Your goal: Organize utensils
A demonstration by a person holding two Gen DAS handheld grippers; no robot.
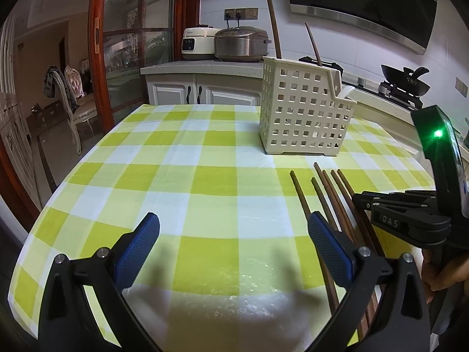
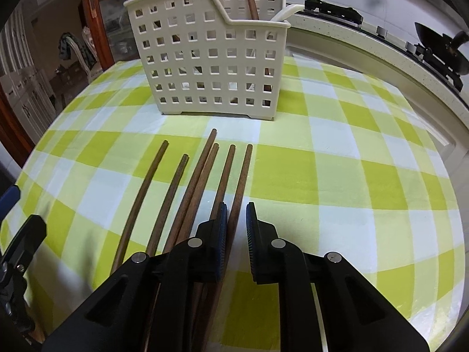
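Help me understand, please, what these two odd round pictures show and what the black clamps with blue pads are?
They are two handheld grippers, each held by a person, each with a fisheye camera looking along its fingers. The left one's view shows the left gripper wide open and empty above a green checked tablecloth. The right one's view shows the right gripper, jaws nearly together around the rightmost of six wooden chopsticks lying on the cloth; whether the pads press it is unclear. Behind stands a perforated cream utensil caddy already holding a chopstick and a white spoon.

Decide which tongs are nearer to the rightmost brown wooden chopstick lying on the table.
Right. The right tongs straddle the rightmost brown wooden chopstick; the left tongs hover open, off to the side of the row.
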